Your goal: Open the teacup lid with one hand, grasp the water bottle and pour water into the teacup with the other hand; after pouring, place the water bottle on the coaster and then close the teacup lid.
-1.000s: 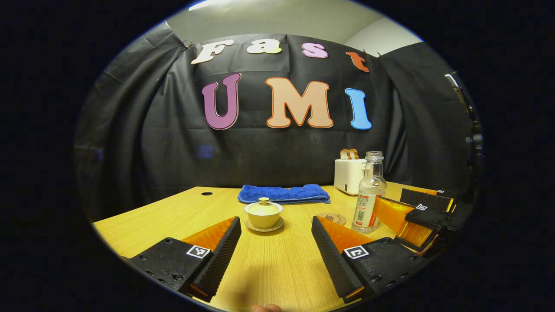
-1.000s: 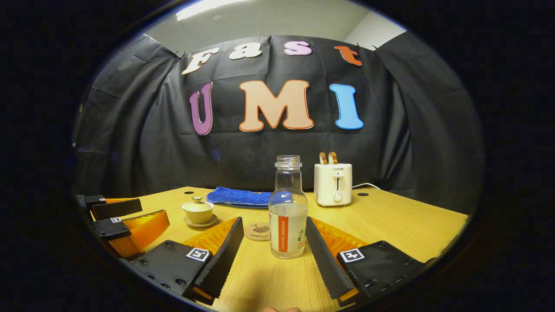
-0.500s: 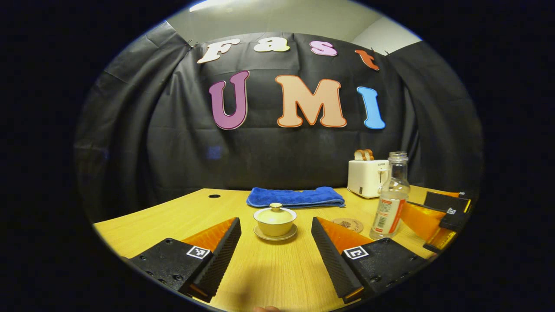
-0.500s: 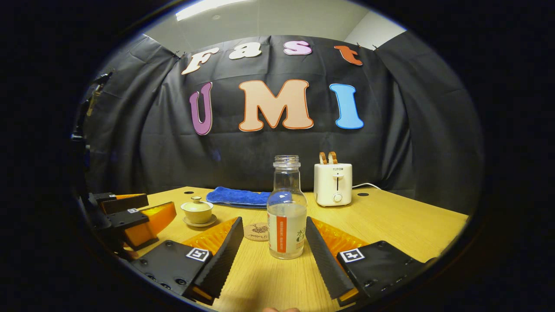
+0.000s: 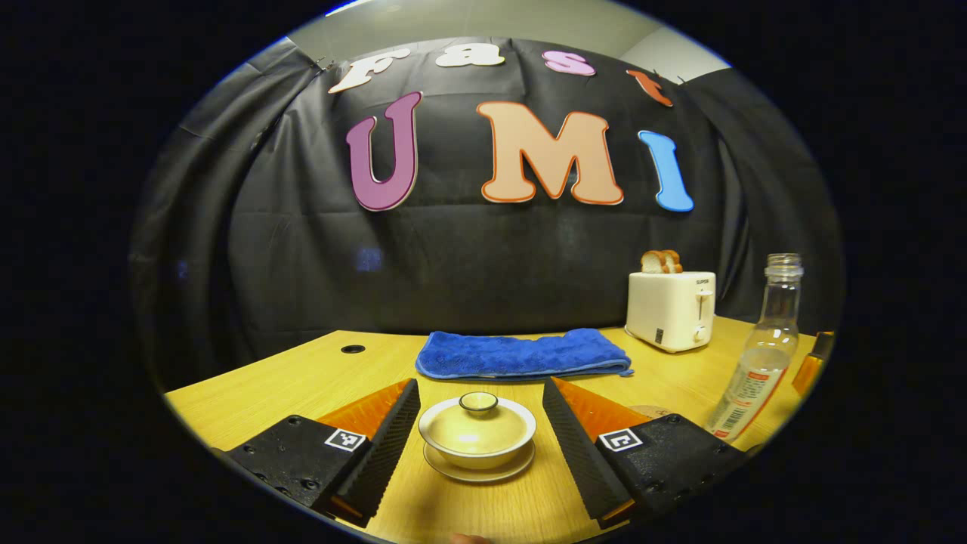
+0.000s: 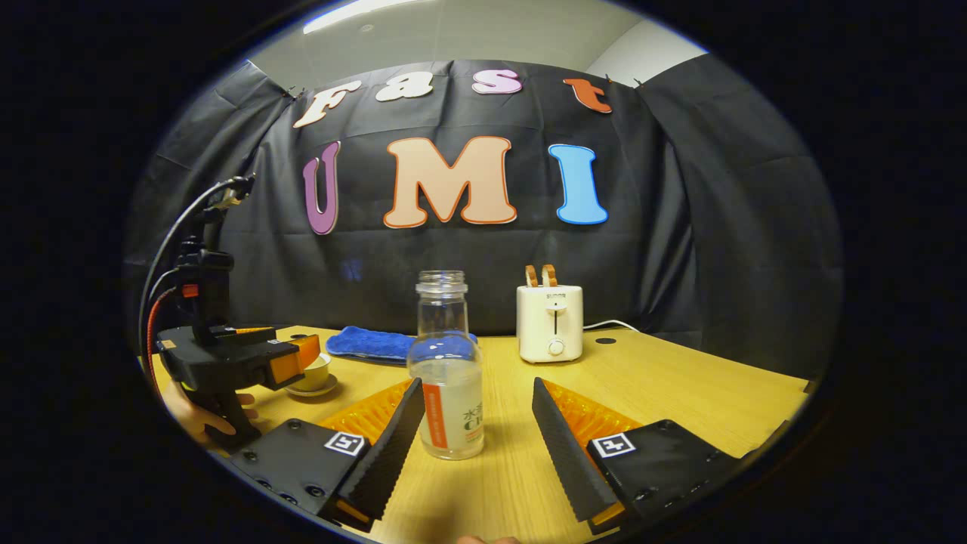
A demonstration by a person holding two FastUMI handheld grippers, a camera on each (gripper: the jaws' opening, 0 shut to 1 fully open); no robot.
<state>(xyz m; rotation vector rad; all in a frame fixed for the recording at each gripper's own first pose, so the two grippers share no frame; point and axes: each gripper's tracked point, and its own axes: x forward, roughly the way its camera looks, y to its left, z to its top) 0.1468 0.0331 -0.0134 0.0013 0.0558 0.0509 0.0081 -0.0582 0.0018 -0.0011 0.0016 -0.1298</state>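
Two tongs are mine, one in each hand, both spread wide with nothing gripped. In the left gripper view, my left tongs [image 5: 477, 442] straddle the teacup [image 5: 477, 437], which sits on its saucer [image 5: 479, 469] on the worktop [image 5: 302, 374] with the lid [image 5: 478, 412] still on. The cup lies between the two fingers, with a gap to each, so neither finger touches it. Behind the cup a blue towel [image 5: 523, 354] lies folded; further right stands a toaster [image 5: 671, 310] with bread in its slots, then the bottle [image 5: 758, 355], upright, uncapped and partly filled, near the right edge. A bit of the coaster [image 5: 651, 411] peeks out behind my right-hand finger.

In the right gripper view, at far left, a hand [image 6: 198, 415] holds the left tongs [image 6: 291, 361] level over the teacup [image 6: 313, 372], whose side and saucer show just past them. The towel [image 6: 368, 344] lies behind. My right tongs [image 6: 472, 442] frame the bottle [image 6: 447, 378], which stands upright on the worktop [image 6: 680, 385] close beside the left-hand finger; I cannot tell whether they touch. The other finger is well apart from it. The toaster [image 6: 550, 321] stands behind, to the right.
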